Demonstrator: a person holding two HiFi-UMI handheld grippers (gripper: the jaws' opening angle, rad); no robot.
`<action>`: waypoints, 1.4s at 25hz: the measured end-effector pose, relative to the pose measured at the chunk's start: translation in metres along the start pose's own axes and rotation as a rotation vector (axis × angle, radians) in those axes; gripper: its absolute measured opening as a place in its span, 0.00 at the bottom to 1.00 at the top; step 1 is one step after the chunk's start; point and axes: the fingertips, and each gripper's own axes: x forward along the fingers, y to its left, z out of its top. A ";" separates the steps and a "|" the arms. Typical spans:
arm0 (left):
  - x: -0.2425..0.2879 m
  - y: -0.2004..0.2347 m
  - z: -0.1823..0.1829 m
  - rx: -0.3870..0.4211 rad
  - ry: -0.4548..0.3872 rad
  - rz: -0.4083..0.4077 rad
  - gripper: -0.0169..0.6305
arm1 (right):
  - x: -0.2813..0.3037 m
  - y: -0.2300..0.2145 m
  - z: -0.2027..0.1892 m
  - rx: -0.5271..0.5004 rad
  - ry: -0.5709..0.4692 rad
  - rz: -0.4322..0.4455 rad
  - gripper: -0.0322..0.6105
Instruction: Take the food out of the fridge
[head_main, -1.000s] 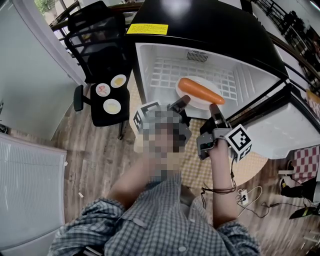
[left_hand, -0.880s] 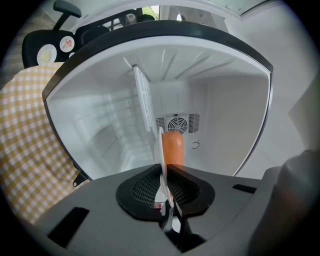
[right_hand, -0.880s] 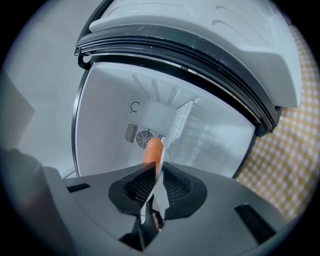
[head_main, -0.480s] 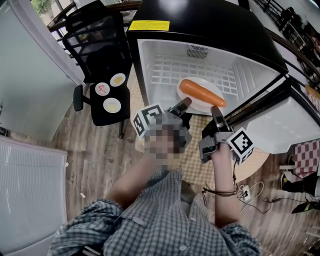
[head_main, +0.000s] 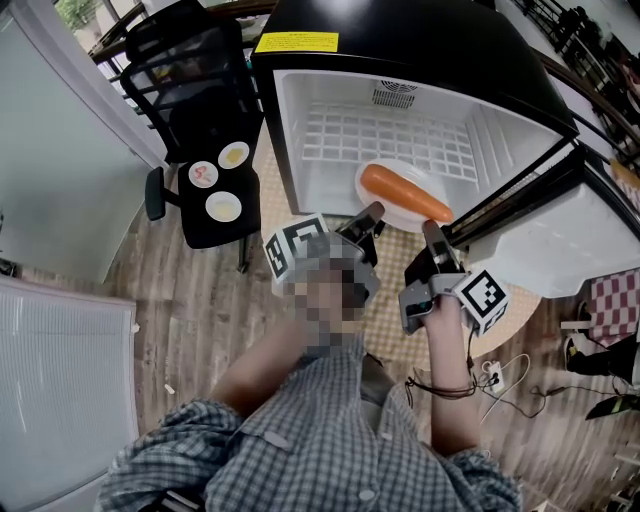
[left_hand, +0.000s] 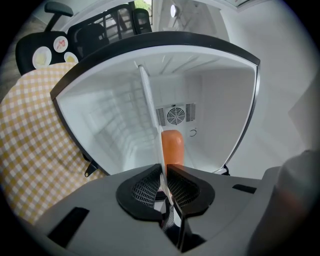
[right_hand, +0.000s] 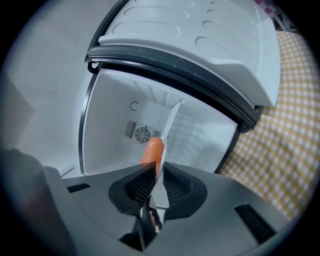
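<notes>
An orange carrot (head_main: 405, 193) lies on a white plate (head_main: 382, 205) at the front edge of the open black fridge (head_main: 400, 40). My left gripper (head_main: 372, 212) is shut on the plate's near rim, and my right gripper (head_main: 430, 228) is shut on the rim beside it. In the left gripper view the plate (left_hand: 150, 115) shows edge-on between the pads of the left gripper (left_hand: 164, 175), with the carrot (left_hand: 172, 147) just beyond. The right gripper view shows the plate's edge (right_hand: 169, 125) pinched in the right gripper (right_hand: 156, 172), and the carrot (right_hand: 151, 150) on its left.
The fridge door (head_main: 560, 240) hangs open at the right. A black office chair (head_main: 215, 130) stands left of the fridge, its seat bearing three small plates (head_main: 222, 207). A yellow checked cloth (head_main: 395, 320) lies under the fridge front. Cables (head_main: 500, 385) trail on the wooden floor.
Both grippers have drawn back toward me with the plate and carrot, which have slid from the wire shelf to the fridge's front edge.
</notes>
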 end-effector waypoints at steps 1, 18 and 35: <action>-0.001 0.001 -0.002 0.001 0.007 -0.001 0.09 | -0.002 -0.002 -0.001 -0.002 -0.001 -0.004 0.11; -0.009 0.026 -0.042 -0.004 0.121 -0.001 0.09 | -0.036 -0.034 -0.012 -0.016 -0.008 -0.064 0.11; 0.004 0.069 -0.089 -0.004 0.316 0.033 0.10 | -0.068 -0.088 -0.018 -0.002 -0.046 -0.173 0.11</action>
